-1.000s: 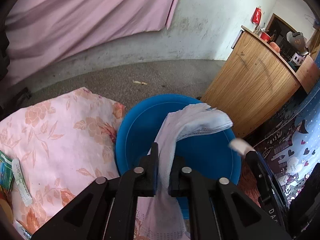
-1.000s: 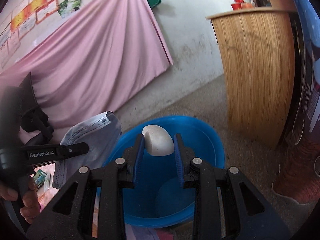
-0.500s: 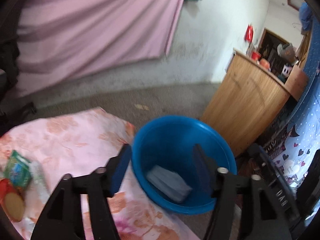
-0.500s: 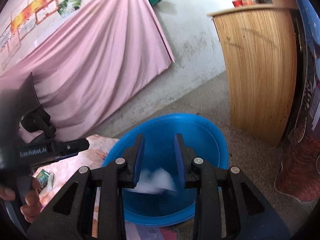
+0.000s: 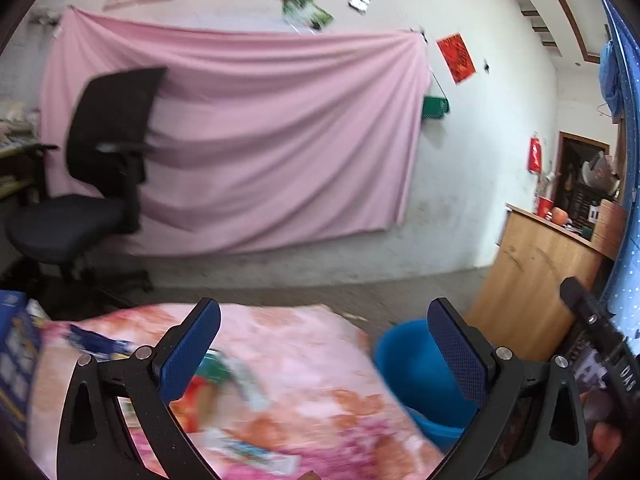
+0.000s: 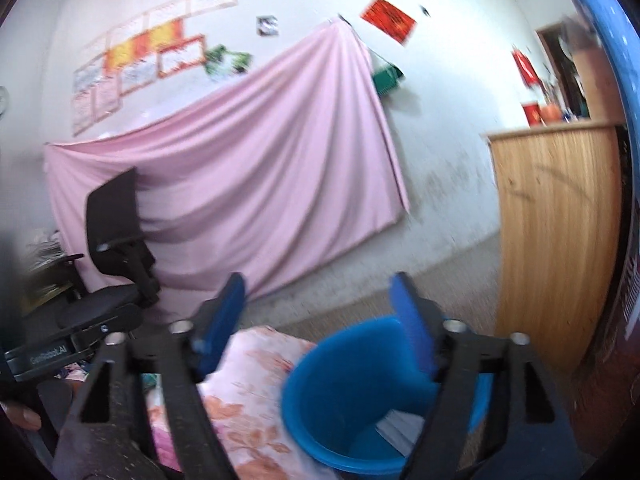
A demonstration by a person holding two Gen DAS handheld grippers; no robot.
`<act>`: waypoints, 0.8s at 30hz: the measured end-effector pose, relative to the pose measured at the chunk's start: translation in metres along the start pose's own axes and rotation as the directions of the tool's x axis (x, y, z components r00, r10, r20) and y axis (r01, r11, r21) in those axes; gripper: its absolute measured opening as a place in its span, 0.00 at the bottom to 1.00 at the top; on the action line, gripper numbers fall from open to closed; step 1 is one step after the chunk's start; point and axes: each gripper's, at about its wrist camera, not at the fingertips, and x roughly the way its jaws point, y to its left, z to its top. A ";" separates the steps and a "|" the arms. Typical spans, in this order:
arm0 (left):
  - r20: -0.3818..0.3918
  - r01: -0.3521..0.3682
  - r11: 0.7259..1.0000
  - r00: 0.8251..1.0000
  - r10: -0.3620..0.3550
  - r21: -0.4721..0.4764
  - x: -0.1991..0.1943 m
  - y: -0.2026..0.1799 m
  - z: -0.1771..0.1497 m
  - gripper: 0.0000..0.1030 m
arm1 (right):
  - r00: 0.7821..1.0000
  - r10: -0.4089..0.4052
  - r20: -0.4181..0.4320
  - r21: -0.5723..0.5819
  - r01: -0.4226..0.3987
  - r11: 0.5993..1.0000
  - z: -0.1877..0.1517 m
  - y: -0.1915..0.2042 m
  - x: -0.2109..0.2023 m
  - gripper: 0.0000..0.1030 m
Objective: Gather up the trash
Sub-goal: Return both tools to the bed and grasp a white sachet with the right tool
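Observation:
A blue basin (image 5: 412, 364) stands on the floor at the right edge of the table, which is covered by a floral pink cloth (image 5: 300, 344). My left gripper (image 5: 323, 312) hangs above the cloth; its jaws are opening and nothing is between them. Blurred litter lies below it: a green and red packet (image 5: 208, 372), a white wrapper (image 5: 256, 456) and a blue pack (image 5: 100, 344). My right gripper (image 6: 319, 284) hovers over the basin (image 6: 352, 368), jaws opening, nothing between them. A pale face mask (image 6: 396, 428) lies inside the basin.
A black office chair (image 5: 100, 160) stands behind the table before a pink curtain (image 5: 260, 140). A wooden counter (image 5: 536, 280) rises right of the basin. A blue box (image 5: 12, 344) sits at the table's left edge. A person's fingers hold the left gripper's handle (image 6: 44, 356).
The left gripper let go of the face mask and the right one of a white wad; both fell into the basin. Both jaws spread wide, both views rose, and the left swung toward the table.

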 end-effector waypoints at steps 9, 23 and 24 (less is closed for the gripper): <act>0.118 -0.132 0.991 0.984 0.130 0.007 -0.060 0.052 -0.016 0.99 | 0.985 0.145 0.098 -0.097 -0.136 0.986 0.002 0.059 -0.016 1.00; -0.003 -0.230 0.972 0.973 0.230 0.046 -0.082 0.113 -0.063 0.99 | 0.958 0.261 -0.118 -0.196 -0.280 0.940 -0.033 0.122 0.024 1.00; -0.028 -0.230 0.972 0.973 0.231 0.042 -0.080 0.115 -0.065 0.99 | 0.954 0.259 -0.148 -0.195 -0.285 0.938 -0.037 0.125 0.029 1.00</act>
